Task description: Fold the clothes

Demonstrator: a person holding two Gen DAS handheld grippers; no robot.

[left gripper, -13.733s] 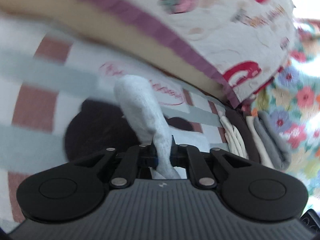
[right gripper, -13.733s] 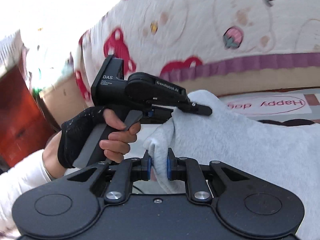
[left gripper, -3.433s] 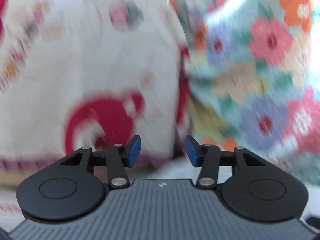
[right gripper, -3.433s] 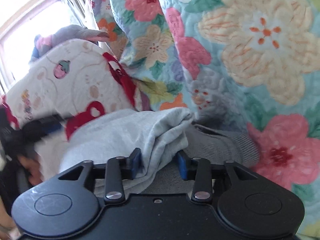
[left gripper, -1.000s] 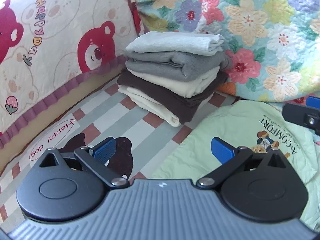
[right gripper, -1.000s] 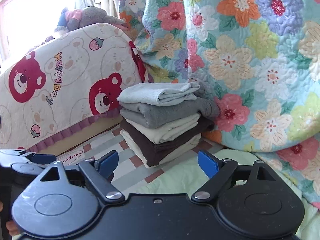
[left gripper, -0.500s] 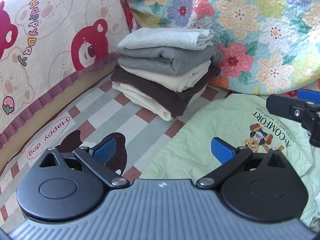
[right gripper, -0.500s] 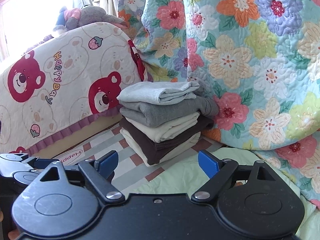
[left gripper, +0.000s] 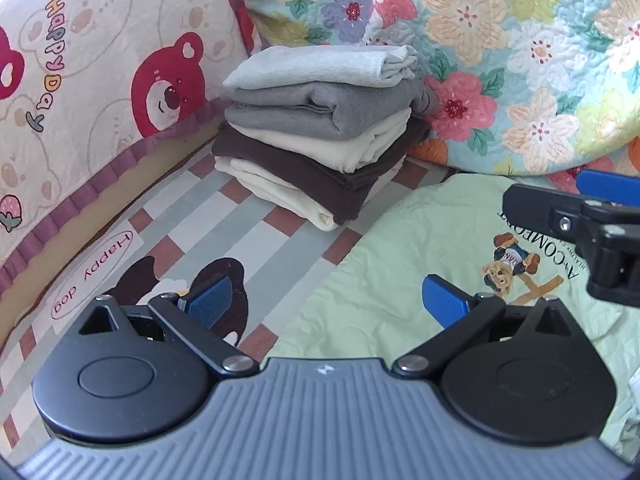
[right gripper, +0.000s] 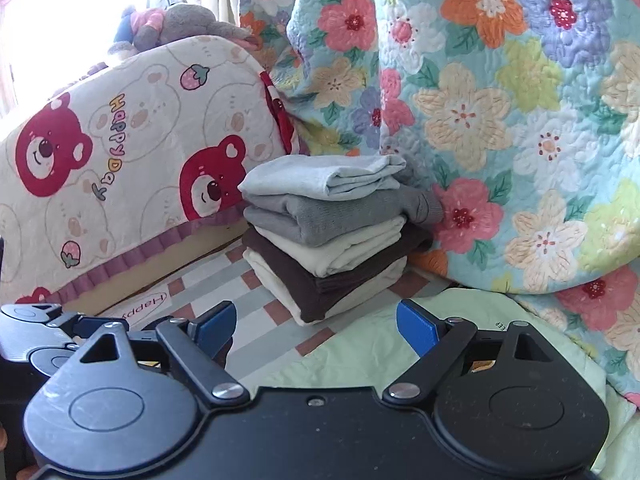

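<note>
A: What do you have on your left side?

B: At far left the bear-print cushion [left gripper: 100, 92] stands as a wall, and its purple frill edge meets the checked sheet [left gripper: 208, 216]. Your left gripper [left gripper: 326, 302] hangs above this sheet with its jaws spread wide and nothing between them. The strip of sheet between the cushion and the stack is open, with only the printed dog and the "Happy dog" label on it.

A: And in the middle?

B: The stack of folded clothes [left gripper: 320, 120] sits in the corner. The light grey piece [right gripper: 320, 178] is on top, then dark grey, cream, brown and cream. Its left side is near the cushion and its back right corner touches the floral quilt [right gripper: 500, 120].

A: Where is the next piece to fold?

B: The green T-shirt [left gripper: 420, 248] lies flat, to the right of the stack. Its near edge runs diagonally over the sheet, and its top edge goes under the quilt's hem. You hold your right gripper [right gripper: 316, 326] above the shirt, jaws also spread wide and empty.
</note>
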